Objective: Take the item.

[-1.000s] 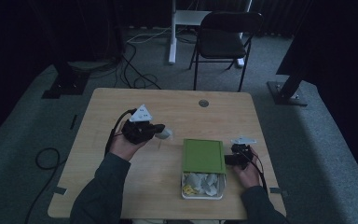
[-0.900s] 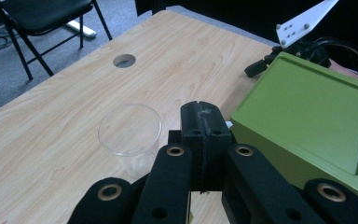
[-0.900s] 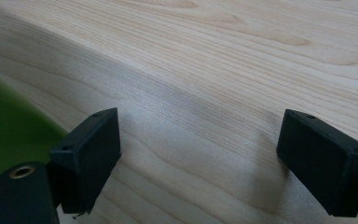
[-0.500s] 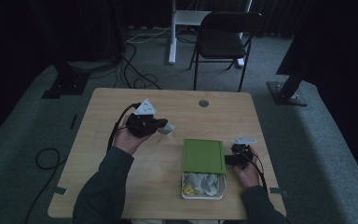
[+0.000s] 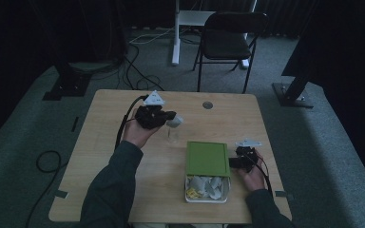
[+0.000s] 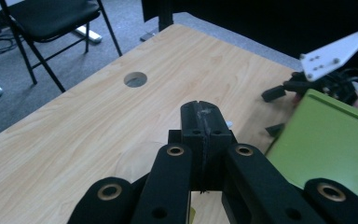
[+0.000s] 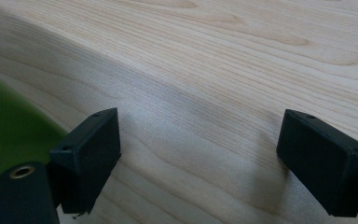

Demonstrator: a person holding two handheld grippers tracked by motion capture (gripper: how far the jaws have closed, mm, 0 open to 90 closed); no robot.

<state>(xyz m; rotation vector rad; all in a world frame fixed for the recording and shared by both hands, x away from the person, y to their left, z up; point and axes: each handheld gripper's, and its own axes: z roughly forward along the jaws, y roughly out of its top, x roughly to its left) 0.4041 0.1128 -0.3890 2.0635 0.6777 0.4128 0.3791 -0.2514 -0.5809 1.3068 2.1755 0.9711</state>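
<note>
Holding a crumpled white paper scrap (image 5: 174, 122) pinched in closed jaws, left gripper (image 5: 170, 115) hovers mid-table | right gripper (image 5: 232, 162), jaws wide and empty, rests beside green lid (image 5: 207, 158) near front edge | scrap likely light, soft, crushable; pinch any fold

The left tongs (image 6: 203, 122) are sitting pressed tight together over the wooden bench (image 6: 98, 121). A green lid (image 6: 335, 140) is lying at the right, and a black chair (image 6: 46, 18) is standing far behind.
</note>
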